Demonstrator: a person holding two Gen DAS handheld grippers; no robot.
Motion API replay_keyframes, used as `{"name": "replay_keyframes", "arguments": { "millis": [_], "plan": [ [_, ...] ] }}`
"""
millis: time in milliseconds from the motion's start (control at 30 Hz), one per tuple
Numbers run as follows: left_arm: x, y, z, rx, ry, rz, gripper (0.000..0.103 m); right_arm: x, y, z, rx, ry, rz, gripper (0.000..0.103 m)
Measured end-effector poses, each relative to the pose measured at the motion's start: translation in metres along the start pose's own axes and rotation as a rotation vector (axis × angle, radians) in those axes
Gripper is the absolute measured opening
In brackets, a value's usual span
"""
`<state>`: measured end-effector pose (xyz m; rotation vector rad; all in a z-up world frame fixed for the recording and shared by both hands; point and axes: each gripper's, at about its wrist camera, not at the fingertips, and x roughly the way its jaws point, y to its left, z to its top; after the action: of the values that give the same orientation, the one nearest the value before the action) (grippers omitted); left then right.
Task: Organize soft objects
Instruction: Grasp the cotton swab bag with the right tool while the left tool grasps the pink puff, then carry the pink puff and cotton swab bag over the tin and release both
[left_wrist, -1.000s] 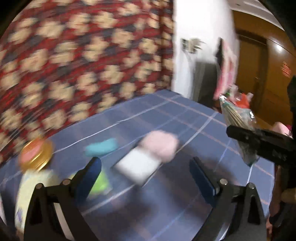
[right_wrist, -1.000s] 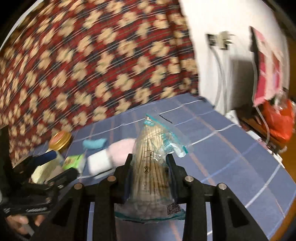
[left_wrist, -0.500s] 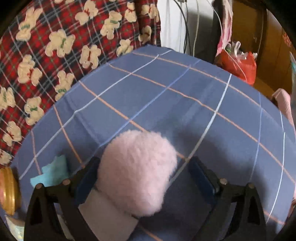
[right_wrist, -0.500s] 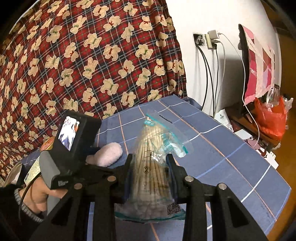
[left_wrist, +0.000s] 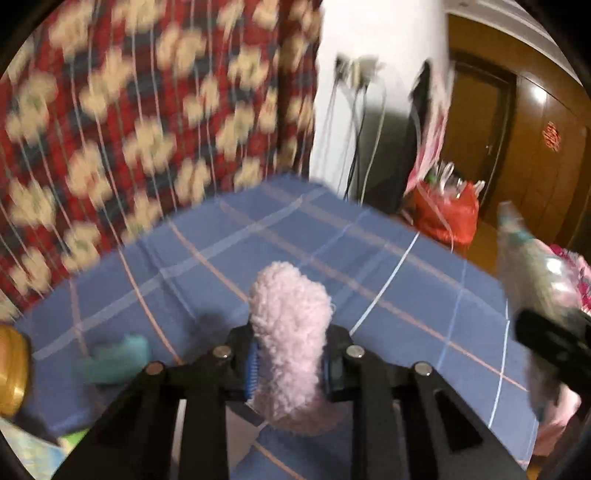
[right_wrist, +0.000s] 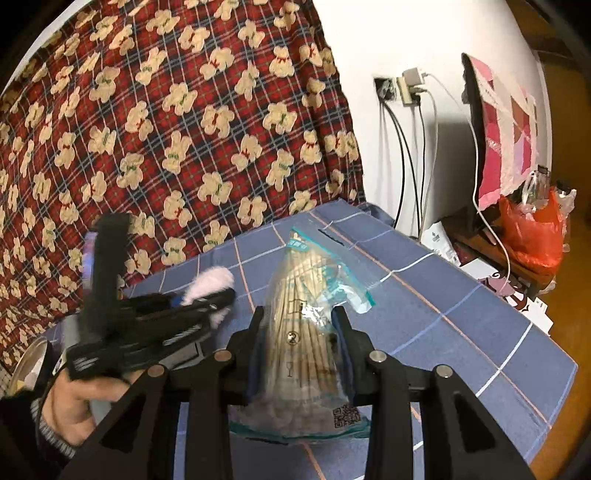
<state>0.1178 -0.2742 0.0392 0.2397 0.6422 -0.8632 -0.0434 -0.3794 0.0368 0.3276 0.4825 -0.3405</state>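
A pink fluffy soft thing (left_wrist: 288, 295) stands upright between the blue pads of my left gripper (left_wrist: 290, 350). Its jaws are closing and squeeze the fluff over the blue checked tablecloth (left_wrist: 332, 240). The right wrist view shows that gripper (right_wrist: 207, 299) at the left, held by a hand (right_wrist: 85, 402), with the pink fluff (right_wrist: 212, 280) sticking out of it. My right gripper (right_wrist: 299, 312) is shut on a clear bag of thin sticks (right_wrist: 314, 266), held above the table. In the left wrist view that bag (left_wrist: 535, 266) shows at the right edge.
A teal soft piece (left_wrist: 114, 358) lies on the cloth at the left, beside a gold-lidded jar (left_wrist: 11, 369). A red plaid bear-print cloth (right_wrist: 147, 129) rises behind the table. Past the table's right edge are wall cables (right_wrist: 402, 147) and a red plastic bag (right_wrist: 532, 236).
The left gripper closed in on the pink fluffy thing, shut on it and drew back with it. The right gripper with its bag has stayed put.
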Motion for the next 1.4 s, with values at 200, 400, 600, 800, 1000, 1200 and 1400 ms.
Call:
{"name": "replay_keyframes", "arguments": {
  "millis": [200,400,600,800,1000,1200,1400],
  "plan": [
    [-0.07,-0.006,-0.01,0.023,-0.134,0.083,0.023,-0.014,0.011,-0.001,0.012,-0.02,-0.007,0.037],
    [-0.125,0.011,-0.043,-0.001,-0.185,0.154,0.023,-0.024,0.048,-0.008,-0.026,-0.01,0.041,0.037],
    [-0.166,0.034,-0.08,-0.037,-0.201,0.246,0.023,-0.039,0.106,-0.021,-0.111,-0.013,0.115,0.037],
    [-0.205,0.066,-0.114,-0.098,-0.203,0.338,0.023,-0.047,0.167,-0.036,-0.183,-0.019,0.197,0.037],
    [-0.246,0.102,-0.141,-0.178,-0.234,0.408,0.023,-0.052,0.222,-0.049,-0.242,-0.004,0.267,0.037],
    [-0.283,0.138,-0.165,-0.247,-0.256,0.54,0.023,-0.057,0.275,-0.059,-0.298,0.0,0.345,0.037],
    [-0.315,0.176,-0.188,-0.319,-0.268,0.666,0.023,-0.058,0.328,-0.074,-0.352,0.026,0.428,0.037]
  ]
}}
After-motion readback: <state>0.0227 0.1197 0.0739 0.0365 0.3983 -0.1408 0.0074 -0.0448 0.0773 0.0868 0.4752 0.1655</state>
